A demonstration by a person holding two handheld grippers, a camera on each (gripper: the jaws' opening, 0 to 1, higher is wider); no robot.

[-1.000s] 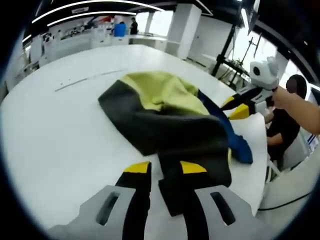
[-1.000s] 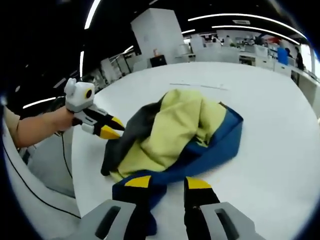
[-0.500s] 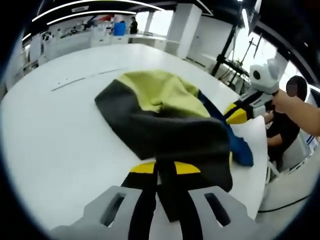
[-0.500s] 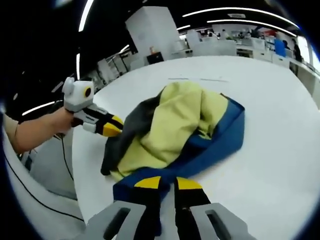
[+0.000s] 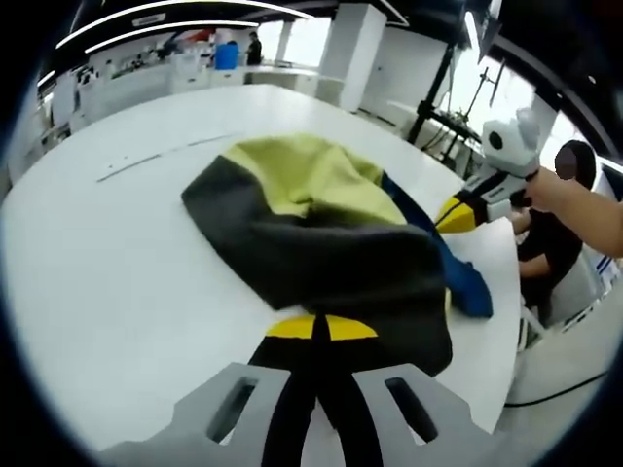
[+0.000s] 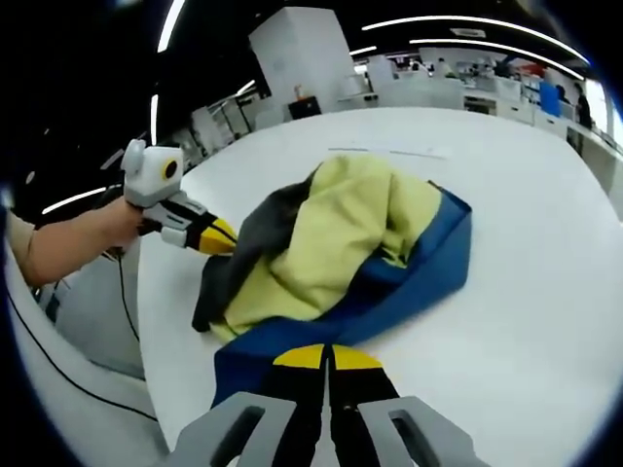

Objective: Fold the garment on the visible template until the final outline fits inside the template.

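Observation:
A crumpled garment [image 5: 321, 229] in dark grey, yellow-green and blue lies on the white table [image 5: 107, 272]. My left gripper [image 5: 313, 329] is shut on its dark grey edge in the left gripper view. The right gripper [image 5: 456, 214], held by a hand, meets the blue side of the cloth at the right. In the right gripper view the garment [image 6: 341, 243] shows its yellow-green middle and blue band. My right gripper [image 6: 328, 358] is shut on the blue hem. The left gripper [image 6: 212, 236] bites the dark grey side at the left. Faint grey lines [image 5: 161, 156] mark the table beyond the cloth.
The table edge [image 5: 506, 321] runs close by on the right, with a seated person [image 5: 560, 243] past it. A dark stand [image 5: 438, 92] rises behind. Cables [image 6: 122, 292] hang off the table's left side. Desks and white cabinets [image 6: 302, 58] fill the background.
Both grippers' jaws have come together from open to shut, each pinching an edge of the garment. The cloth has barely shifted.

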